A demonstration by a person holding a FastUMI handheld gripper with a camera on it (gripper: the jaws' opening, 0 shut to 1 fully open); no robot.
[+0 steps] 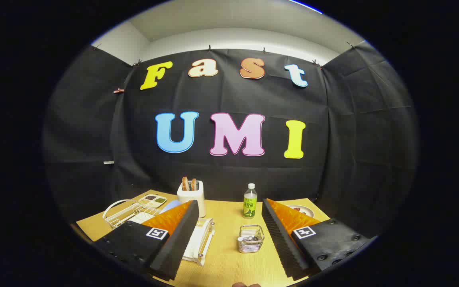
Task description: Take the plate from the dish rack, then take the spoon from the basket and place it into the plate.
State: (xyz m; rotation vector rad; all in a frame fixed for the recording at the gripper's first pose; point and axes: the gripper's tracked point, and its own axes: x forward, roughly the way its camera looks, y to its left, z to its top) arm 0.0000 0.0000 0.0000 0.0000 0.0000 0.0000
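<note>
Hand-held gripper (227, 223) spread wide above a wooden counter (229, 259), fingers apart and pinching nothing. A square black-and-white marker on each finger body. Between the fingers, bare wood nearest, then a small wire basket (251, 238) standing close to the right finger, with a spoon (246, 238) lying inside it. Just inside the left finger, a white dish rack (201, 241), partly hidden by that finger. Past the left fingertip, a pale blue plate (170, 206) showing only as a rim, touching or just beside a white toaster (192, 196) with two slices of toast upright in its slots. Left of that, a white wire rack (128, 213) and a divided tray (152, 200) near the counter's far left edge. Beyond the basket, a clear bottle (250, 201) with a green label, writing too small to read. Near the far right corner, a dish (302, 210) with something red on it. Open wood between basket and bottle. Black cloth wall behind the counter.
</note>
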